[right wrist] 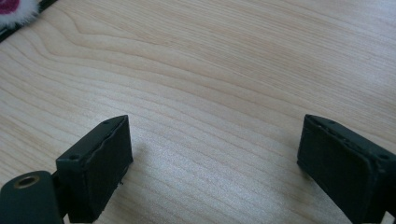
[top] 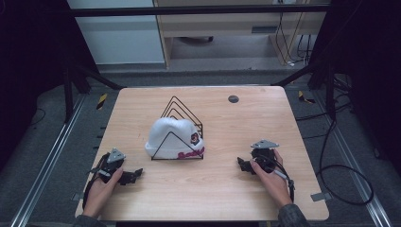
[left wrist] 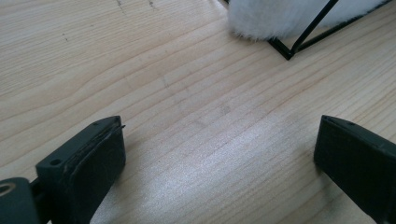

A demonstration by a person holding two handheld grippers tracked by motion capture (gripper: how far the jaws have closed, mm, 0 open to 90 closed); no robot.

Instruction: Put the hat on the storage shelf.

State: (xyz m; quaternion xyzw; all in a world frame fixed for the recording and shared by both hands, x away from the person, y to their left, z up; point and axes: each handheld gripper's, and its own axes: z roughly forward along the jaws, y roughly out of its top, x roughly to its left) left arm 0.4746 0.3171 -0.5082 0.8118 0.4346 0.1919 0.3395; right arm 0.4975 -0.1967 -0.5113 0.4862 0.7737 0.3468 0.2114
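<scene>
High view: both tools, left tool and right tool, rest spread wide, empty, on the tabletop. I'd bring both inward to the white beanie ahead, pinching its cuff clear of the wire rack.

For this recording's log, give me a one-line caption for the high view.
White beanie sits in a black wire rack mid-table, open left tongs and right tongs resting either side.

Seen from above, two forearms enter from the bottom edge. The left hand at lower left holds the left gripper, its tips pointing toward frame centre. The right hand at lower right holds the right gripper, pointing left. In each gripper view, the two black jaws stand wide apart, holding nothing.
</scene>
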